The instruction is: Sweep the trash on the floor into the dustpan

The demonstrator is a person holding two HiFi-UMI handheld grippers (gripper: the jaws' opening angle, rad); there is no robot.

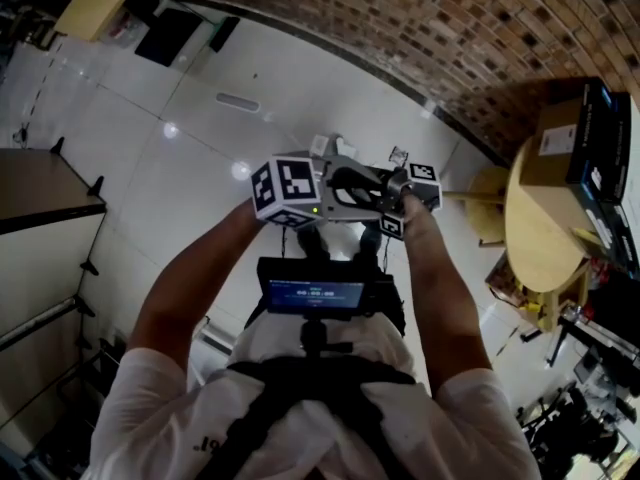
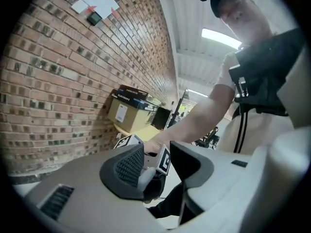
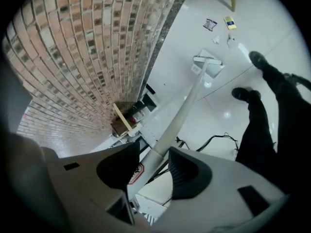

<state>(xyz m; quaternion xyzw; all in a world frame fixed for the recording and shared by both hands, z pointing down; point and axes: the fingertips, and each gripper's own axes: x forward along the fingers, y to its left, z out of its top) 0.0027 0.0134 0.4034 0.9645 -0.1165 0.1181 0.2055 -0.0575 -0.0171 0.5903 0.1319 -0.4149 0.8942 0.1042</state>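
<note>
Right claw (image 3: 154, 166) clasps the white handle (image 3: 182, 110); trash (image 3: 210, 24) lies well beyond.

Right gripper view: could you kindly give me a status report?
Right gripper shut on white pole. Pole's head on floor near scattered trash. Left gripper jaws apart, hold unclear. Shoes close by.

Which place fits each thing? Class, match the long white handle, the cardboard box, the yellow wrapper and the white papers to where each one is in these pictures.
Things:
1. long white handle
2. cardboard box
3. yellow wrapper
4. white papers

Places:
A. lying on the white floor
B. stuck on the brick wall
C. between the jaws of the right hand-held gripper
D. standing on the round wooden table

Pairs: 1-C, 2-D, 3-A, 4-B.
</note>
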